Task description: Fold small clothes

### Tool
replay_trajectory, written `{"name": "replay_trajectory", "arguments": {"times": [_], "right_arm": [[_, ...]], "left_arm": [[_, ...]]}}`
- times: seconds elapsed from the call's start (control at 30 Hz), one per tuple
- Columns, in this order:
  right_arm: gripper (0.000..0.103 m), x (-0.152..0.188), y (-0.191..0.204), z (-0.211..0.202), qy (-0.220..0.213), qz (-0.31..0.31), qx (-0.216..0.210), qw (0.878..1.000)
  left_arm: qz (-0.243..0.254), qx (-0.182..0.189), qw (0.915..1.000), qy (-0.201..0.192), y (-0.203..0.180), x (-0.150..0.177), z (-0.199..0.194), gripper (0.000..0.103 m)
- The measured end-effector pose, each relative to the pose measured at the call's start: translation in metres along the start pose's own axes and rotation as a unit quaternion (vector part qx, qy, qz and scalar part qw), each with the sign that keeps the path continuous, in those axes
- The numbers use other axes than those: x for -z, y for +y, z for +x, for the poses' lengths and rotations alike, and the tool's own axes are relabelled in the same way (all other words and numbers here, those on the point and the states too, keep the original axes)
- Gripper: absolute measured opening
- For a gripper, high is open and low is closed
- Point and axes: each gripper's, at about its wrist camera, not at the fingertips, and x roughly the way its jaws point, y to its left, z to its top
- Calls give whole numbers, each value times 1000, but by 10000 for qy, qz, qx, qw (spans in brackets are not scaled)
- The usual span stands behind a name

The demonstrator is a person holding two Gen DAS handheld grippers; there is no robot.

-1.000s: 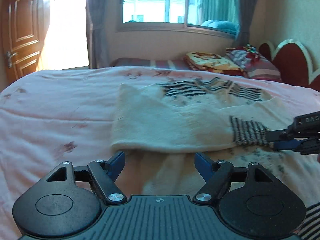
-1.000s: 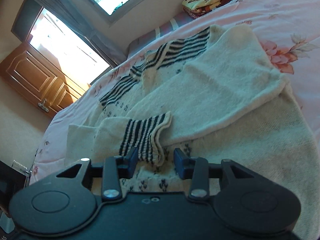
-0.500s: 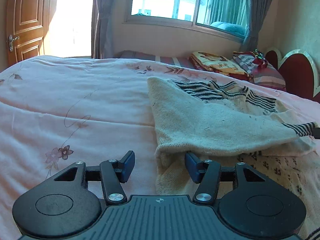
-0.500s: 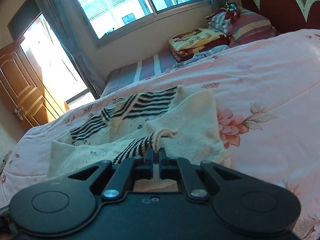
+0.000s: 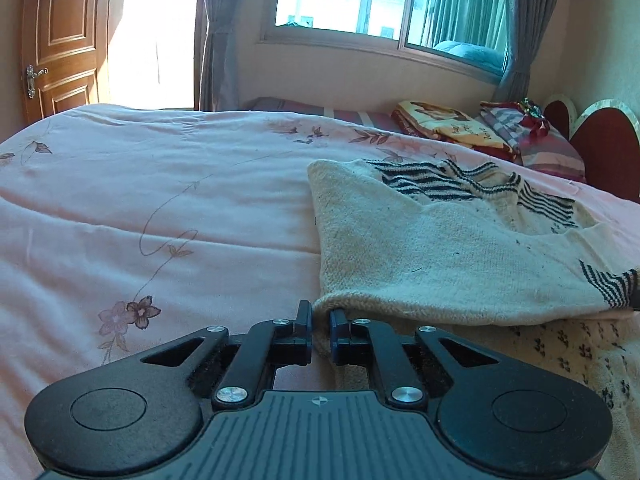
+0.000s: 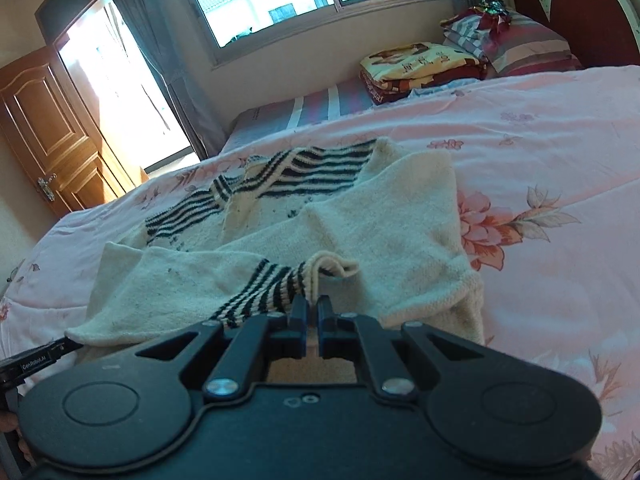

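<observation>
Where the left wrist camera looks along its own fingers, the left gripper [image 5: 320, 332] has its two blue-padded jaws closing, drawn narrow on the near corner of a cream knitted sweater [image 5: 424, 256]. The thick ribbed hem of the wool sits pinched between the pads. One sweater lies here, coarse and nubbly, with black-and-white stripes across its far part and on one striped cuff [image 5: 610, 286] at the right edge of the picture. A sleeve is laid over the body, and beneath it shows a panel dotted with small dark motifs. The sweater rests on a soft pink bedspread [image 5: 160, 208] printed with thin vines and small flowers. At the far side of the bed lie one folded yellow-and-red blanket [image 5: 448, 128] and one pile of striped fabric [image 5: 532, 136] just beside it. A wooden panelled door [image 5: 60, 40] stands at the left, and a window [image 5: 380, 0] with grey curtains faces the camera.

Seen from the right wrist camera, the right gripper [image 6: 312, 314] is clamped narrow on the striped cuff [image 6: 276, 286], whose rib-knit edge curls up in a loop just past the pads. The sweater [image 6: 380, 220] spreads ahead over the bedspread [image 6: 560, 160], its two sleeves crossing the body. The left gripper's tip [image 6: 36, 360] shows at the left edge, at the sweater's corner. The folded blanket [image 6: 420, 64] lies beyond, near a red scalloped headboard [image 6: 580, 12].
</observation>
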Motion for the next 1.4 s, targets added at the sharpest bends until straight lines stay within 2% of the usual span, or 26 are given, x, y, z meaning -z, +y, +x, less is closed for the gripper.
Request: {"name": "replay_trajectory", "arguments": {"times": [0.07, 0.1, 0.13, 0.17, 0.2, 0.23, 0.3, 0.33, 0.37, 0.4, 0.47, 0.57, 0.6, 0.67, 0.7, 0.73, 0.8, 0.87, 0.9, 0.93, 1.0, 1.07, 1.17, 1.3, 1.37, 1.4], "right_arm": [[6, 3, -5, 4, 80, 110, -30, 9999], [6, 3, -5, 2, 95, 91, -64, 9999], [8, 3, -5, 0, 130, 63, -68, 9999], [10, 3, -4, -5, 79, 56, -9, 10000], [20, 3, -3, -13, -61, 46, 80, 9999], [24, 2, -2, -23, -223, 25, 54, 9997], [22, -1, 1, -36, -498, -7, -136, 9987], [20, -3, 5, -35, -537, -72, -167, 9984], [18, -4, 10, -31, -502, -174, -188, 9984], [16, -4, 14, -26, -452, -258, -191, 9985], [14, -2, 26, -9, -294, -506, -217, 9981], [10, 5, 31, 14, -13, -904, 419, 9950], [7, 6, 25, 15, -45, -794, 420, 9959], [7, 1, 23, 7, -27, -645, 441, 9969], [14, 0, 24, -1, -206, -641, 516, 9964], [30, -1, 22, -8, -428, -600, 512, 9960], [31, -6, 12, -9, -508, -302, 294, 9978], [31, -11, -1, 6, -218, 18, 231, 9995], [29, -11, -5, 15, -69, 84, 172, 9998], [17, -11, -8, 20, -1, 81, 210, 9997], [1, -12, -3, 19, -72, -87, 698, 9975], [1, -10, 2, 19, -95, -333, 1247, 9916], [0, -9, 2, 16, -124, -405, 1230, 9915], [20, -16, 16, -7, -763, -500, 516, 9945], [22, -15, 29, 2, -687, -803, 329, 9939], [16, -12, 34, 13, -470, -989, 451, 9930]], "left_arm": [[110, 13, 9998, 158, -1, -5, 1, 11], [207, 10, 9995, 231, -1, -6, -2, 18], [301, -92, 9992, 240, 1, -6, -8, 48], [365, -259, 9988, 218, 3, -5, -15, 85], [416, -414, 9983, -41, 7, -2, -30, 91], [449, -333, 9978, -367, 10, -1, -45, 91], [304, 32, 9979, -564, 9, -7, -60, 88], [274, 290, 9973, -618, 3, -11, -61, 74], [334, 520, 9960, -642, -8, -16, -57, 67], [417, 633, 9954, -589, -20, -19, -50, 66], [537, 641, 9955, -454, -40, -21, -28, 66], [793, 366, 9959, 245, -51, -4, 11, 67], [952, 328, 9949, -12, -52, 4, 9, 67], [1011, 373, 9942, 7, -51, 4, 5, 68], [1007, 407, 9941, 36, -50, 1, 2, 68], [969, 436, 9943, 54, -49, 0, 1, 68], [958, 456, 9943, 82, -47, 1, 3, 68], [997, 439, 9940, 70, -48, 3, 5, 68], [988, 438, 9941, 80, -49, 2, 6, 68], [985, 433, 9942, 87, -49, 1, 7, 68], [988, 443, 9941, 93, -48, 1, 8, 68], [1028, 451, 9936, 79, -47, 2, 8, 70], [1034, 466, 9935, 87, -48, -5, 5, 70], [975, 704, 9921, -370, -61, -26, -7, 70], [1179, 750, 9898, -277, -78, -31, 6, 70], [1304, 755, 9885, -104, -87, -31, 17, 70]]}}
